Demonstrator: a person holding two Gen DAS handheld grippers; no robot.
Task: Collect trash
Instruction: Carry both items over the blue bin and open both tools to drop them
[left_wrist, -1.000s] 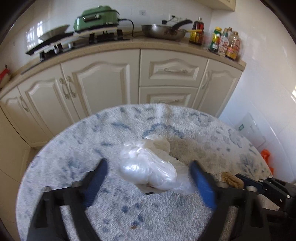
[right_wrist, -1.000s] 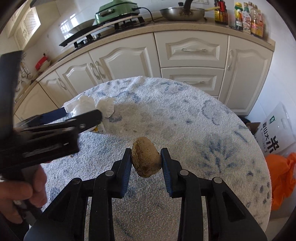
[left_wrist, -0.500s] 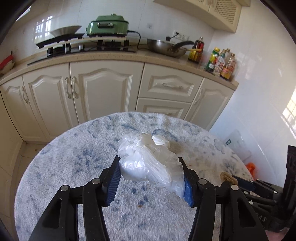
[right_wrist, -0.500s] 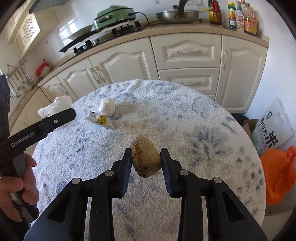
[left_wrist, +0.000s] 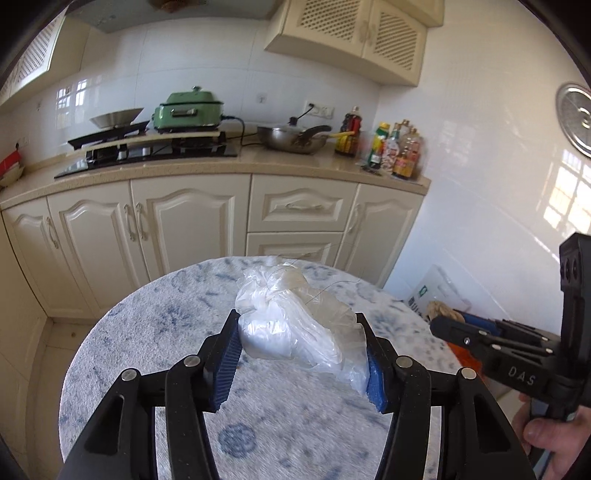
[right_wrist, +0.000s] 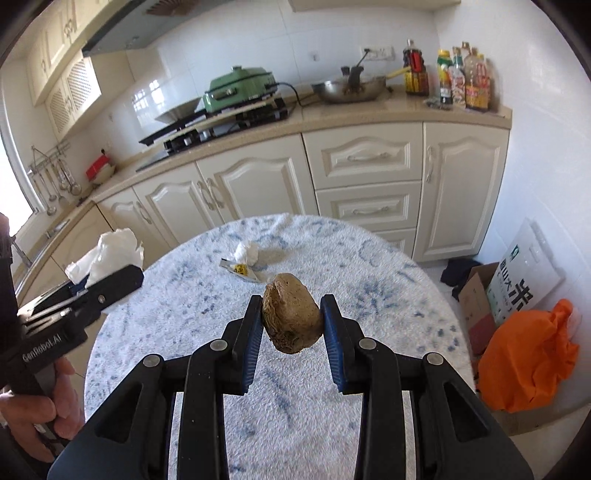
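My left gripper (left_wrist: 301, 363) is shut on a crumpled clear plastic bag (left_wrist: 295, 325), held above the round table (left_wrist: 147, 332). In the right wrist view that bag (right_wrist: 107, 254) shows white at the left, beside the left gripper's fingers (right_wrist: 110, 284). My right gripper (right_wrist: 291, 325) is shut on a brown lumpy chunk (right_wrist: 290, 314), lifted over the table (right_wrist: 388, 295). The chunk (left_wrist: 441, 310) also peeks out at the right of the left wrist view. A crumpled white tissue (right_wrist: 247, 253) and a small yellow-marked wrapper (right_wrist: 240, 269) lie on the table's far side.
The table wears a blue-patterned white cloth. Cream kitchen cabinets (right_wrist: 362, 166) with a stove, green cooker (right_wrist: 240, 86), pan and bottles stand behind. On the floor at the right are an orange bag (right_wrist: 524, 354), a cardboard box (right_wrist: 476, 299) and a white sack (right_wrist: 524, 277).
The left gripper closed on the plastic bag and lifted it off the table. Both grippers rose and tilted up, showing more of the kitchen. The right gripper kept its hold on the brown chunk.
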